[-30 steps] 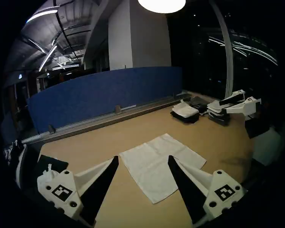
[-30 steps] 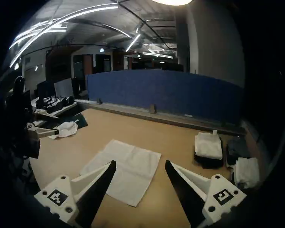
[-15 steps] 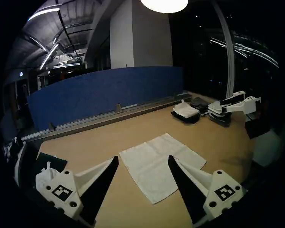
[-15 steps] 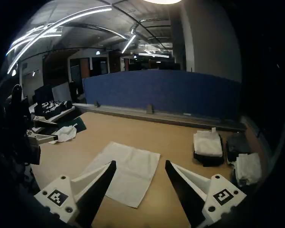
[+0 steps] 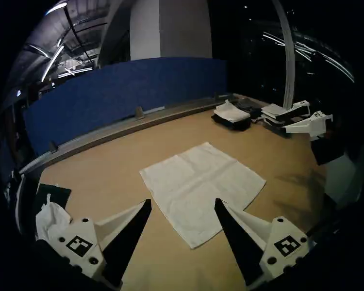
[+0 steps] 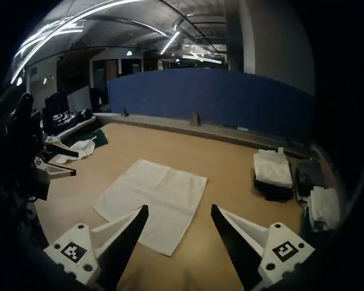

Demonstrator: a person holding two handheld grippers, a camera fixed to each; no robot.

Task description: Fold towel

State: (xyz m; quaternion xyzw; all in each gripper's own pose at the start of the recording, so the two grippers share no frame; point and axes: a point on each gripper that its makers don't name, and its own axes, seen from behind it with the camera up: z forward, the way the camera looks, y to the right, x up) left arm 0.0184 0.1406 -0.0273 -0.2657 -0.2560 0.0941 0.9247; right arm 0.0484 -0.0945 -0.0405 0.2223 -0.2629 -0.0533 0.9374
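Note:
A white towel (image 5: 201,184) lies spread flat on the wooden table (image 5: 109,169), and it also shows in the right gripper view as the towel (image 6: 153,194). My left gripper (image 5: 182,206) hovers open above the towel's near edge, nothing between its fingers. My right gripper (image 6: 178,211) is open too, above the towel's near right corner. In the left gripper view the right gripper (image 5: 306,121) shows farther off at the right, held by a hand. The left gripper (image 6: 56,157) appears at the left edge of the right gripper view.
Folded towel stacks (image 5: 230,115) sit at the table's far right corner, seen as stacks (image 6: 274,174) in the right gripper view. A crumpled white cloth (image 5: 48,220) on a dark mat lies at the left end. A blue divider (image 5: 124,97) runs along the far edge.
Both grippers have tilted down and moved closer over the table, so the towel looks larger and sits higher between the fingers. Both stay open.

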